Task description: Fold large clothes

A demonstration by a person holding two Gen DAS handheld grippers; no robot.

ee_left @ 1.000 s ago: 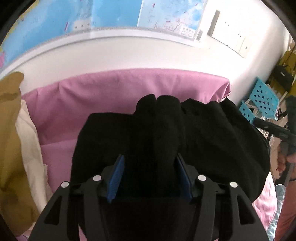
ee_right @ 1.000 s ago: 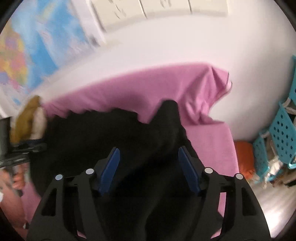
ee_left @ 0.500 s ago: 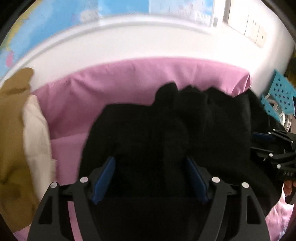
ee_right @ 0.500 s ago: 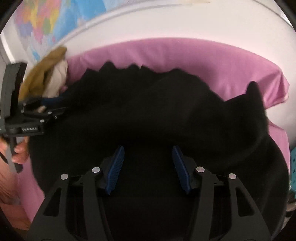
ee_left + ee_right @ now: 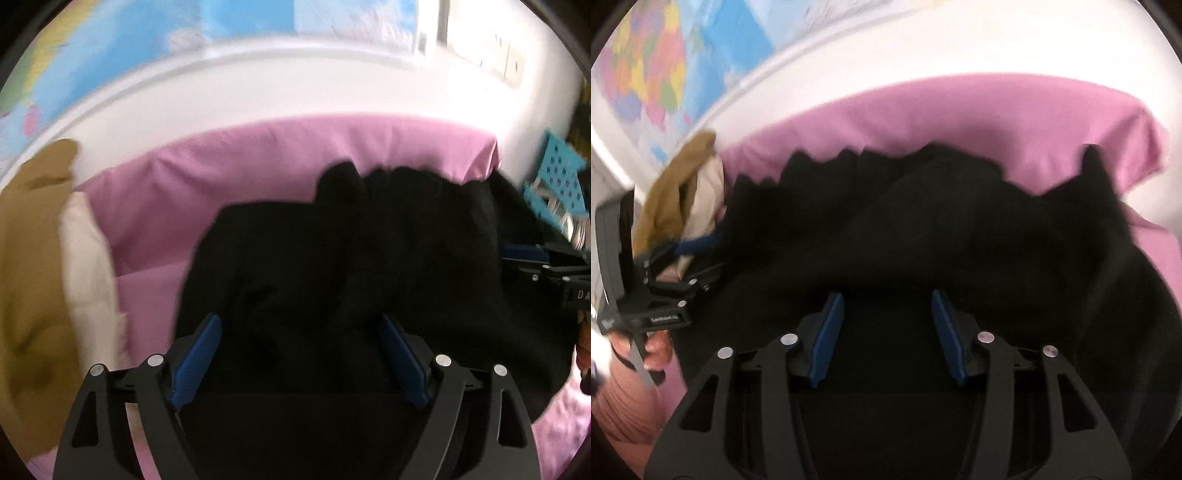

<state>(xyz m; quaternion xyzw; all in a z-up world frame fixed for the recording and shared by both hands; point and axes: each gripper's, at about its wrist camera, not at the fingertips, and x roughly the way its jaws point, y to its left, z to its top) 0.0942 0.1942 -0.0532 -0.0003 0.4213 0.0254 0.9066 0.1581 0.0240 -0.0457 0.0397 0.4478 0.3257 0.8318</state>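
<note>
A black garment (image 5: 369,266) lies bunched on the pink-covered surface (image 5: 280,162). The left hand-held gripper (image 5: 301,354) is opening over the cloth, pads clear; whether the right hand-held gripper (image 5: 886,332) grips it, I cannot tell.

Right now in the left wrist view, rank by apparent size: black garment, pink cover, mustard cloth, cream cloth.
1. black garment, though nearest the camera
2. pink cover
3. mustard cloth, cut off by the frame edge
4. cream cloth
</note>
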